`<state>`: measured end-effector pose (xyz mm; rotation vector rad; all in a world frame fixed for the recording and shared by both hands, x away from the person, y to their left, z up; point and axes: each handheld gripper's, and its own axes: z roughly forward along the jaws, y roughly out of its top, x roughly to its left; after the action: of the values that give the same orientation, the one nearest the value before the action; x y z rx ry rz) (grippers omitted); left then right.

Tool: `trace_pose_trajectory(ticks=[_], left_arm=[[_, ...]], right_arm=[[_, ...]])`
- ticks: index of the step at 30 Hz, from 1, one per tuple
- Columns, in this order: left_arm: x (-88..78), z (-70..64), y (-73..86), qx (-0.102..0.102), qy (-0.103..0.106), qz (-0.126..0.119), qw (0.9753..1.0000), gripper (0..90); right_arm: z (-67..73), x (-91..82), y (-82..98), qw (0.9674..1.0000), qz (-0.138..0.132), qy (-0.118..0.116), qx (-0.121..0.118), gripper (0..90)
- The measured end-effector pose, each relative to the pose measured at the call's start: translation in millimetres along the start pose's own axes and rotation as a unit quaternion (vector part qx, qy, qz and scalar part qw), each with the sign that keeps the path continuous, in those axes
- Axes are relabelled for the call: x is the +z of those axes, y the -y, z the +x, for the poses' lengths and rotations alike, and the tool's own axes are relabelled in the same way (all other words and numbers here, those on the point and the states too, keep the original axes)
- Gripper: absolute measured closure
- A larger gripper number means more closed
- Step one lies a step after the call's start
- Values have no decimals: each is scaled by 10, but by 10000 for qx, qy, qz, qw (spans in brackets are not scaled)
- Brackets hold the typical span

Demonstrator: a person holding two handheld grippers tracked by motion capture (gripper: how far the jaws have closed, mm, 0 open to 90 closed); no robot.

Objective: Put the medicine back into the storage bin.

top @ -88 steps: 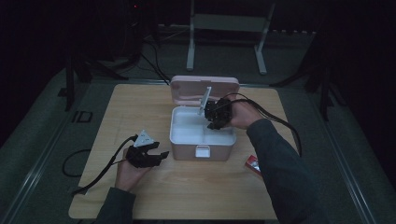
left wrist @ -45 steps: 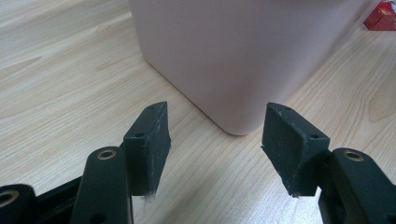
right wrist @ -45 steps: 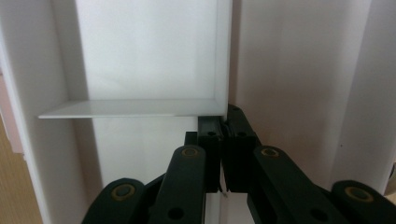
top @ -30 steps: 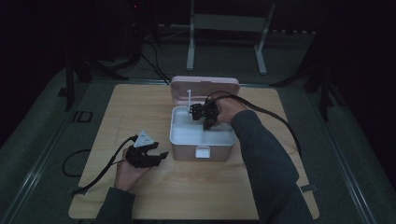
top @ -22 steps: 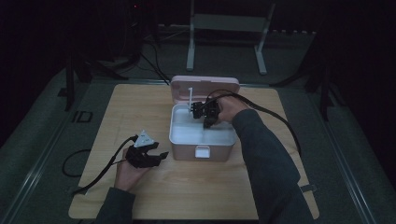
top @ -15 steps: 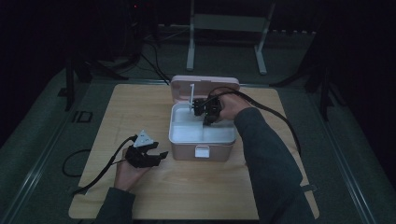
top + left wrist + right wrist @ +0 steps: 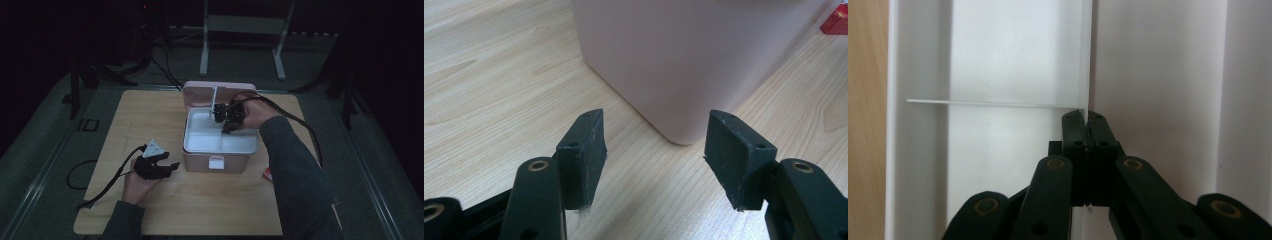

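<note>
A pink box [image 7: 220, 162] stands open on the wooden table, its lid [image 7: 200, 92] tipped back and a white tray [image 7: 200, 142] inside. Over the tray's back, my right gripper [image 7: 220, 116] is shut on a thin white divider strip [image 7: 215, 97] that stands upright in front of the lid. In the right gripper view the jaws [image 7: 1087, 117] pinch the strip [image 7: 1087, 60] edge-on, and a second thin strip [image 7: 993, 103] branches off to its left. My left gripper [image 7: 167, 165] rests open on the table by the box's front left corner [image 7: 684, 50], with nothing between its jaws [image 7: 654, 150].
A small red object [image 7: 268, 174] lies on the table to the right of the box, partly behind the right sleeve. Bare wood [image 7: 210, 205] stretches in front of the box. Cables trail from both grippers, and a metal stand [image 7: 240, 30] rises beyond the table.
My right gripper has risen a little with the white strip still pinched in it. The left gripper has stayed where it was.
</note>
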<state>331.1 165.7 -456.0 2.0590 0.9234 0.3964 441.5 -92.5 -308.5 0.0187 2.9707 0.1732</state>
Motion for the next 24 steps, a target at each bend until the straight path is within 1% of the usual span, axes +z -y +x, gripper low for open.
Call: trace_pose_trajectory(ticks=[4, 6, 7, 10, 11, 15, 20, 21, 24], left_arm=[[6, 1, 1, 7, -4, 24, 10000, 410], [7, -2, 2, 4, 1, 20, 10000, 410], [5, -2, 2, 8, -8, 23, 10000, 411], [3, 1, 3, 0, -4, 14, 10000, 411], [2, 3, 4, 2, -3, 20, 10000, 411], [2, 18, 15, -23, -15, 32, 10000, 410], [-1, 23, 17, -20, -17, 26, 10000, 411], [2, 22, 18, -26, -20, 18, 10000, 411], [12, 23, 25, -37, -32, 28, 10000, 410]], right_arm=[[51, -45, 92, 9999, -121, -62, -24, 895], [66, -67, 134, 9999, -129, -74, 3, 895], [76, -82, 157, 9999, -137, -30, -17, 895], [102, -135, 239, 9998, -203, -41, 11, 895], [112, -157, 275, 9998, -186, -56, 23, 895], [151, -208, 390, 10000, -52, 26, 67, 895], [178, -266, 573, 9998, -126, -10, 179, 894], [181, -269, 609, 9997, -158, 34, 172, 895], [192, -281, 708, 9996, -156, 9, 251, 895]])
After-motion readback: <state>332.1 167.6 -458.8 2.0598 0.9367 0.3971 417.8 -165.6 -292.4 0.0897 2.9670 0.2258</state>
